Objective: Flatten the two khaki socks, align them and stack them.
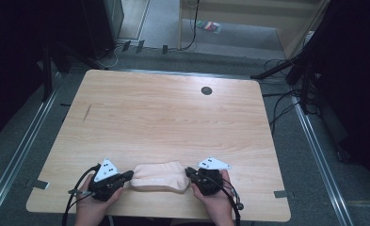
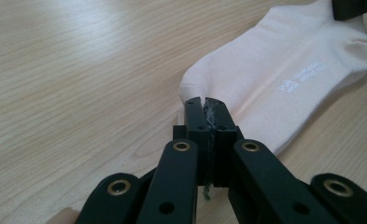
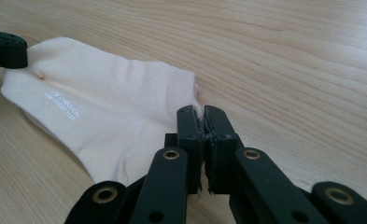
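One sock [image 1: 158, 176], pale peach/cream, ankle type, lies flat near the front edge of the wooden table [image 1: 164, 117], lengthwise across the high view betw. the two grippers. Small white printed lettering on its side, too small to read.

Two grippers, one per hand. Left gripper [image 1: 127, 177] sits at the sock's left end; in the left gripper view its jaws are clenched tight on the sock's [image 2: 284, 79] rounded end, fabric edge pinched betw. the tips of the gripper [image 2: 204, 103]. Right gripper [image 1: 190, 172] sits at the sock's right end; in the right gripper view the gripper [image 3: 202, 112] has its jaws clenched on the ribbed cuff edge of the sock [image 3: 102, 121]. So 1 sock, 2 grips, one at each end; sock rests on the table.

Each gripper carries 1 grey three-cornered plate, 2 in all. Each gripper view also shows the other gripper's black tip at the sock's far end.

Also on the table: 1 dark round grommet hole [image 1: 206, 90] towards the far edge, well apart from the sock. Two hands, 1 per gripper: left [image 1: 91, 207], right [image 1: 216, 200].
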